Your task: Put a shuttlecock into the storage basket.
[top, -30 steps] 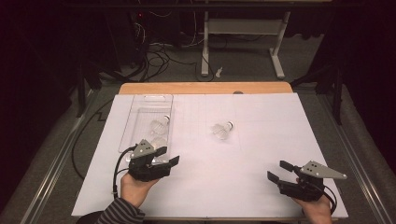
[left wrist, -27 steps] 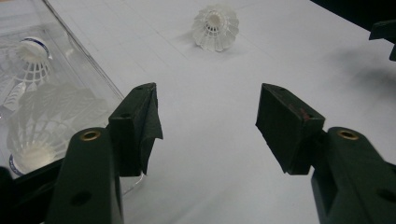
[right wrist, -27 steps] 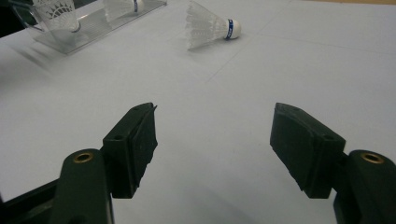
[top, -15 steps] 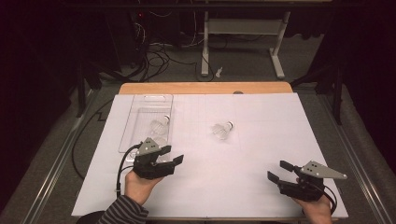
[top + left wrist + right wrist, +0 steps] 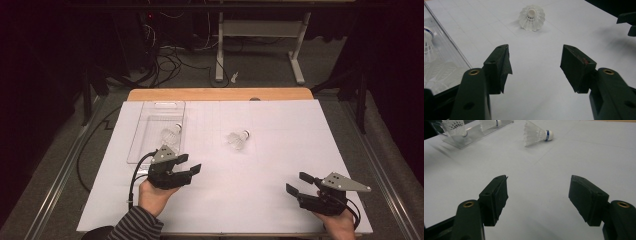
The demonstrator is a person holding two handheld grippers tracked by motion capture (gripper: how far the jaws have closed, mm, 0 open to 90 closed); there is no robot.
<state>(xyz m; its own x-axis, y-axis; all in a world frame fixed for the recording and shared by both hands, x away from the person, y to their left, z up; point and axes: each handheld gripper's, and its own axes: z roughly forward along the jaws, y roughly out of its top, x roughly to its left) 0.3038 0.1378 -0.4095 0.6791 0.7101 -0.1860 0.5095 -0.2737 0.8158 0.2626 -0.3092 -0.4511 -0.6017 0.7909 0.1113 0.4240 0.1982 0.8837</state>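
A white shuttlecock point(image 5: 238, 139) with a blue-banded cork lies on its side on the white sheet, mid-table. Another shuttlecock point(image 5: 171, 133) lies in the clear plastic tray point(image 5: 152, 117) at the left. My left gripper point(image 5: 190, 163) is open and empty just in front of the tray's near corner, pointing right and forward. In the left gripper view the loose shuttlecock point(image 5: 532, 18) lies well ahead of the spread jaws point(image 5: 535, 53), with the tray point(image 5: 451, 45) at the left. My right gripper point(image 5: 297, 182) rests open near the front right. In its own view the right gripper point(image 5: 539, 185) is empty and the shuttlecock point(image 5: 536, 133) lies far ahead.
The white sheet point(image 5: 280, 125) covers a wooden table whose far edge point(image 5: 220, 94) shows beyond it. Cables and a white table frame point(image 5: 260, 35) stand on the dark floor behind. A cable point(image 5: 134, 180) trails from the left gripper.
The left hand has shifted slightly forward and right, turning its jaws more toward the loose shuttlecock. The right hand has stayed still.
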